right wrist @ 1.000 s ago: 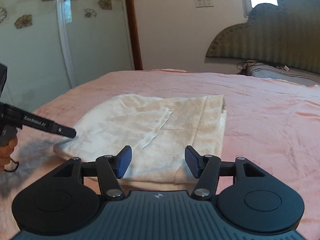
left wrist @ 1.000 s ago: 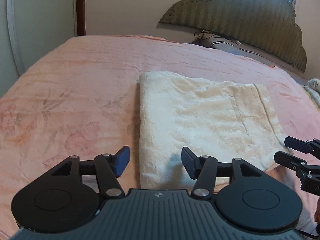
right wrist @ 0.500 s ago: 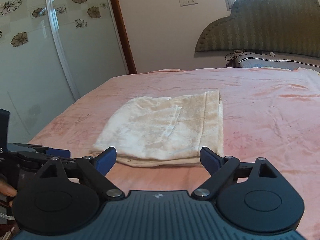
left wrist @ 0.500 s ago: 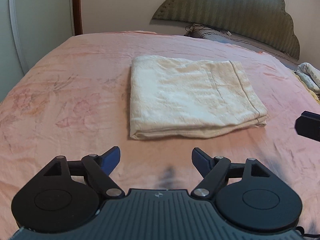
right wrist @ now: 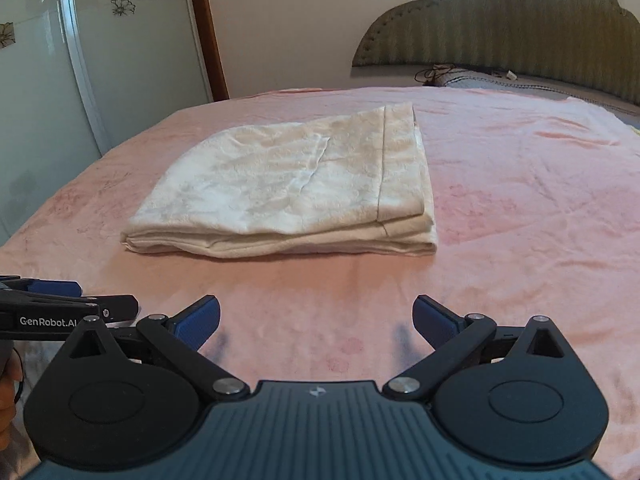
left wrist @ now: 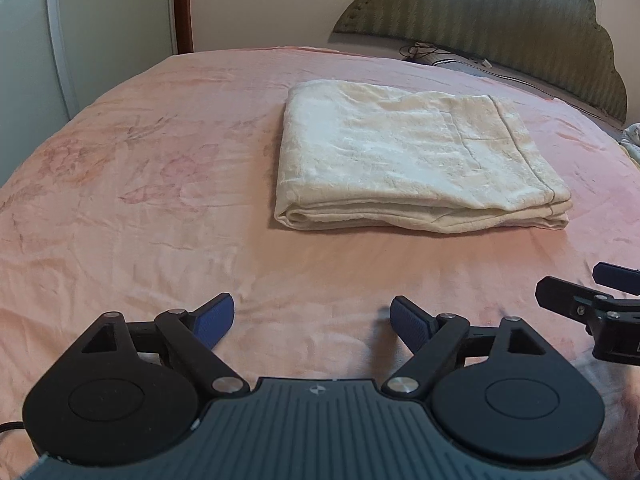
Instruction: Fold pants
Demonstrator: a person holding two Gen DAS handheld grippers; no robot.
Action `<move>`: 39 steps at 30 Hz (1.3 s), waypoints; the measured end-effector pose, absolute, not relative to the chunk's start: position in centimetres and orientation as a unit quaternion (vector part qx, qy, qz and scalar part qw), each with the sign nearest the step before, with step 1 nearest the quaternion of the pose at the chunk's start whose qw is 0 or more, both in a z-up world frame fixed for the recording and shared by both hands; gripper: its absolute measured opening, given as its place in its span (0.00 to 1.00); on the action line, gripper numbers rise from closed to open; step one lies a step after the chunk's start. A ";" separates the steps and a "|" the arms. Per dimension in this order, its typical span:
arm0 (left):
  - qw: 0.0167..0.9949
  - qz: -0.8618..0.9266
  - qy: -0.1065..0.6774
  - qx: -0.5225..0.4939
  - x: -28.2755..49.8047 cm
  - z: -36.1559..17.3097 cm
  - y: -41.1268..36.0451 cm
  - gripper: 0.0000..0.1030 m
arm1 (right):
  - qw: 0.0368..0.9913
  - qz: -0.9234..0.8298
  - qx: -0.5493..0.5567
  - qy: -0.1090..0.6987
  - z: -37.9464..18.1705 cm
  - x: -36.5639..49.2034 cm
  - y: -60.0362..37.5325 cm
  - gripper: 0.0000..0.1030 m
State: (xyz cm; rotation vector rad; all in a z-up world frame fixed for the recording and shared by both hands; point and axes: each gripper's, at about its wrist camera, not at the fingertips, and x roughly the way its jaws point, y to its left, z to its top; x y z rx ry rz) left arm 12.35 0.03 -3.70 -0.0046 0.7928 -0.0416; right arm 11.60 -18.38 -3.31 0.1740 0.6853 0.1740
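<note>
Lying folded on the pink bed (left wrist: 160, 208), the cream pants (left wrist: 404, 160) sit ahead of both grippers, apart from them, long axis crosswise. Left gripper (left wrist: 312, 318) and right gripper (right wrist: 316, 320): jaws wide, just been opening, nothing between them; neither clearly nearer.

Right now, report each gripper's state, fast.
Left gripper: open, jaws have just been opening, nothing between them.
Right gripper: open, jaws have just been opening, nothing between them.
The folded pants lie untouched on the bed.
</note>
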 end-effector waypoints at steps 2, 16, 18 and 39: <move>0.924 -0.020 0.382 0.003 12.4 -3.9 0.0 0.86 | 0.933 0.087 0.084 0.340 -4.1 11.7 -18.4 1.00; 0.934 -0.018 0.356 0.014 12.5 -4.9 -0.3 0.95 | 0.934 0.080 0.060 0.344 -5.3 11.8 -18.2 1.00; 0.936 -0.016 0.351 0.016 12.4 -5.0 -0.3 0.96 | 0.934 0.081 0.052 0.343 -5.4 11.8 -17.9 1.00; 0.941 -0.018 0.338 0.019 12.5 -5.7 -0.3 1.00 | 0.936 0.073 0.029 0.344 -5.8 11.9 -17.3 1.00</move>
